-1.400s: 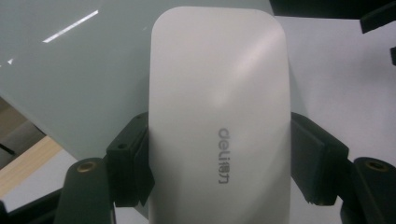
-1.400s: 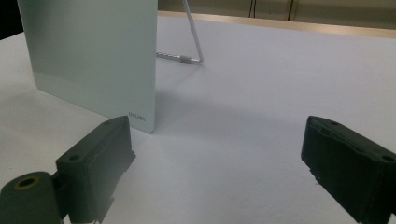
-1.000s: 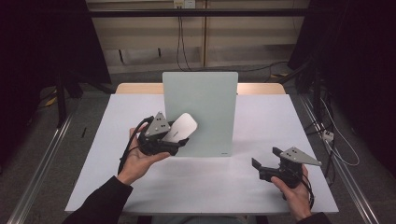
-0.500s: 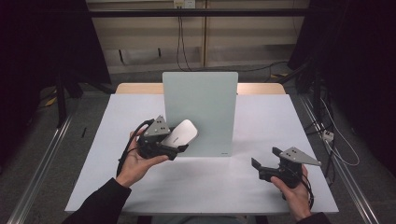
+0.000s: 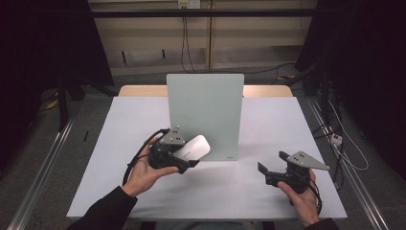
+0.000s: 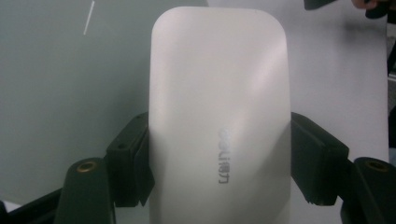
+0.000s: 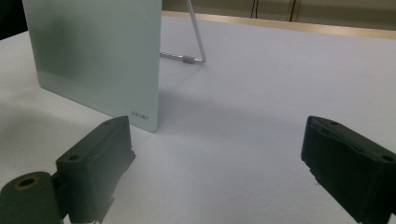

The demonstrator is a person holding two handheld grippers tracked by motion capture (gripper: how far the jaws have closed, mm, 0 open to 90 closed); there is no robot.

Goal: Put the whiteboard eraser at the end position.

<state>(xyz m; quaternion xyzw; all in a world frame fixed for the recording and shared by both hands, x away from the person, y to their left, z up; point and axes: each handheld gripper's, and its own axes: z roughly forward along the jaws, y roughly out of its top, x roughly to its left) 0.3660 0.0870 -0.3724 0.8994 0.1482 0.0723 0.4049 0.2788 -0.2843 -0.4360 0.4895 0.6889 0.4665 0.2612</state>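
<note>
Two jaws of my left gripper (image 5: 184,155) clamp the white eraser (image 6: 219,121), at 7 o'clock of the glass board (image 5: 206,115). My right gripper (image 7: 219,172) stands apart, holding nothing.

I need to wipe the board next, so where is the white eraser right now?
In the high view the white eraser sits clamped in the left gripper, left of centre, just in front of the upright board's lower left corner.

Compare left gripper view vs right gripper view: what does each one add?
Left gripper view: the white eraser clamped between the left gripper jaws, with grey lettering on its face.
Right gripper view: the right gripper open with bare table between its jaws, and the metal stand leg behind the board.
Both: the pale green board standing on the white table.
</note>
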